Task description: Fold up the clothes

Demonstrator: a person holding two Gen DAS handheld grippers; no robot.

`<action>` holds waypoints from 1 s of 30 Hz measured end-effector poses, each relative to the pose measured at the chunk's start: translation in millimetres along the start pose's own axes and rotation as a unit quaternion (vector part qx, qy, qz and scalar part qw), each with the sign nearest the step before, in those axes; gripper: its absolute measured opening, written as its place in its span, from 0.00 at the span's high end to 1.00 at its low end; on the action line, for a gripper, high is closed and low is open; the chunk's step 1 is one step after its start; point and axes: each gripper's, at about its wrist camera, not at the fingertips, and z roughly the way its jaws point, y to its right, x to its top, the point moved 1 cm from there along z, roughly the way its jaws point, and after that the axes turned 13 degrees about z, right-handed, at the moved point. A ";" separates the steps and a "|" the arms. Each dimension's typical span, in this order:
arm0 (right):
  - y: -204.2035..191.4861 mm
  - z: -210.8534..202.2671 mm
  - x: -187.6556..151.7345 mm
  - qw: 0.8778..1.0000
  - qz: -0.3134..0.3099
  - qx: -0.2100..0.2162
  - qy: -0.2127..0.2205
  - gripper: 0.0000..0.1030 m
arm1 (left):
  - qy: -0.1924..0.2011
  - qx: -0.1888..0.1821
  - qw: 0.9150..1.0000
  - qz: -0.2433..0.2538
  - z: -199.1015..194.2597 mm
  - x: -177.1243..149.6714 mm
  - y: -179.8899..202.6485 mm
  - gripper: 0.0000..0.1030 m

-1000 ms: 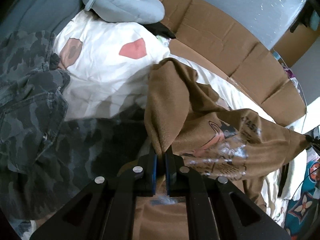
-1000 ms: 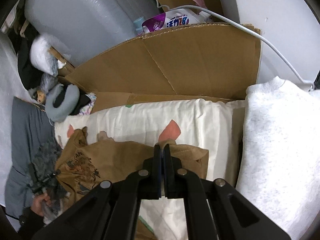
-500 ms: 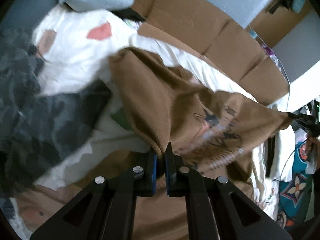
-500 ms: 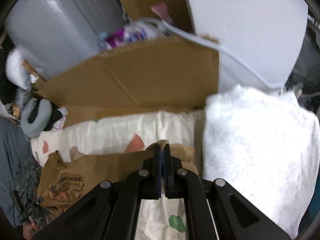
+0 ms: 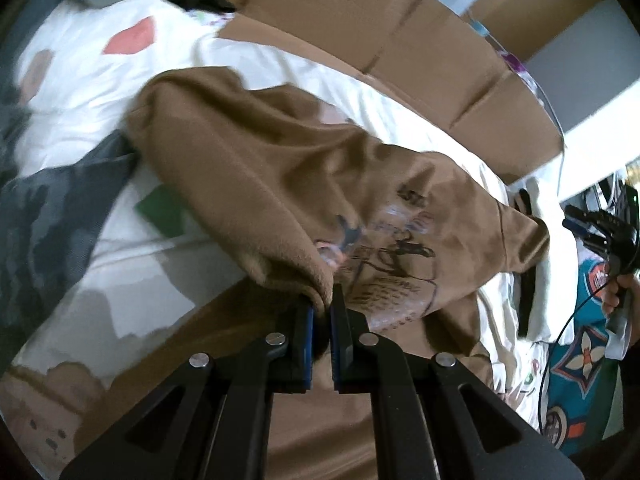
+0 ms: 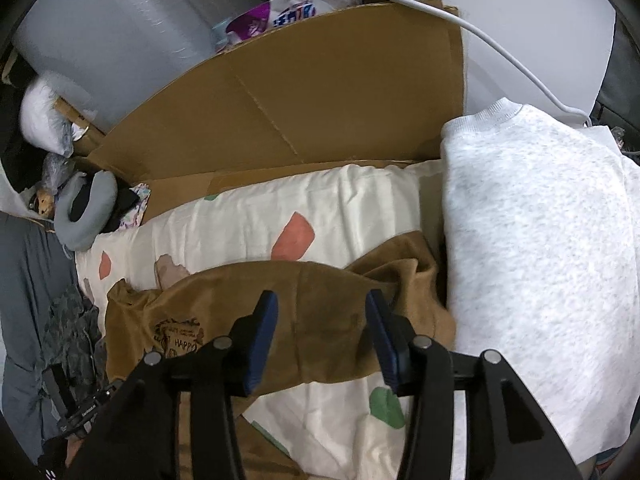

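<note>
A brown printed T-shirt (image 5: 288,184) lies across a white sheet with coloured patches (image 5: 100,80). My left gripper (image 5: 321,304) is shut on a bunched edge of the shirt and holds it up. In the right wrist view the same brown shirt (image 6: 320,312) rests rumpled on the sheet (image 6: 320,208). My right gripper (image 6: 320,312) hangs open just above it, with nothing between the fingers. The right gripper also shows in the left wrist view as a black tool (image 5: 600,232) held by a hand at the far right.
A folded light grey sweatshirt (image 6: 540,260) lies right of the brown shirt. Cardboard sheets (image 6: 320,104) stand behind the bed. A camouflage garment (image 5: 44,208) lies at the left, near a grey neck pillow (image 6: 84,212). A white cable (image 6: 500,52) runs over the wall.
My right gripper has opened and let go of the brown shirt's corner, which dropped onto the sheet. My left gripper has kept its hold and carried its edge further over the sheet.
</note>
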 end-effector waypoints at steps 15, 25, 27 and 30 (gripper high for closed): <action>-43.7 3.1 -32.2 0.997 -0.065 0.032 -0.014 0.58 | -0.027 0.015 0.999 -0.008 -21.7 8.7 -9.7 0.89; -53.9 17.7 -47.2 0.995 -0.081 0.048 -0.046 0.58 | 0.035 0.060 0.995 -0.076 -56.5 26.1 -73.4 0.46; -53.9 18.9 -48.1 0.994 -0.082 0.047 -0.048 0.58 | 0.037 0.069 0.994 -0.080 -49.6 27.2 -84.5 0.46; -53.1 22.1 -48.4 0.994 -0.081 0.045 -0.052 0.58 | 0.046 0.080 0.991 -0.094 -39.2 28.6 -102.9 0.46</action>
